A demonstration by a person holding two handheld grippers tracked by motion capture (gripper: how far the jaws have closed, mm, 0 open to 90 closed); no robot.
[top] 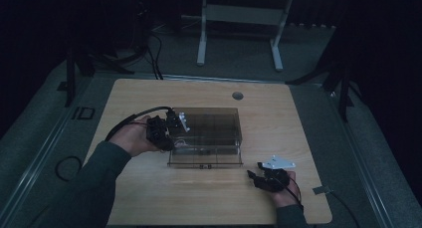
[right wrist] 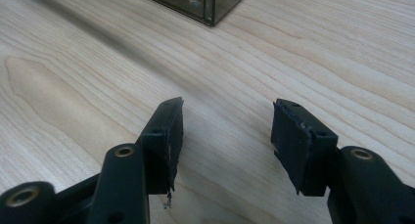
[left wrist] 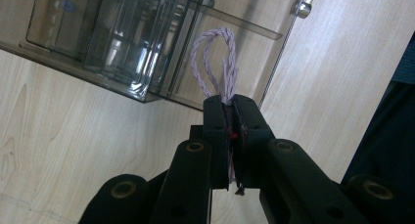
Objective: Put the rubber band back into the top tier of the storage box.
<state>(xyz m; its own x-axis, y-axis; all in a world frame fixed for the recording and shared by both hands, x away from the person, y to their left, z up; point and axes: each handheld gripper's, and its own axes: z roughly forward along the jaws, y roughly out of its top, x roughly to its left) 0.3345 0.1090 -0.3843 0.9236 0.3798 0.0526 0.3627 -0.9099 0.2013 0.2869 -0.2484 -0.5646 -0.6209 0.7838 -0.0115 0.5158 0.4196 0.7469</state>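
Left hand-held gripper (left wrist: 230, 104) pinches a pale purple twisted cord loop (left wrist: 215, 62) just beside the smoky clear plastic organiser box (left wrist: 122, 43) on the wooden surface (right wrist: 98, 62); stowing it inside seemingly remains, while the right hand-held gripper (right wrist: 226, 136) rests spread, holding nothing

The compartment box (top: 211, 133) sits mid-table (top: 149, 198). The left gripper (top: 166, 133) is at its left wall — twisted cord (left wrist: 218, 62) between the jaws. The right gripper (top: 256, 177) rests right-front, well apart.
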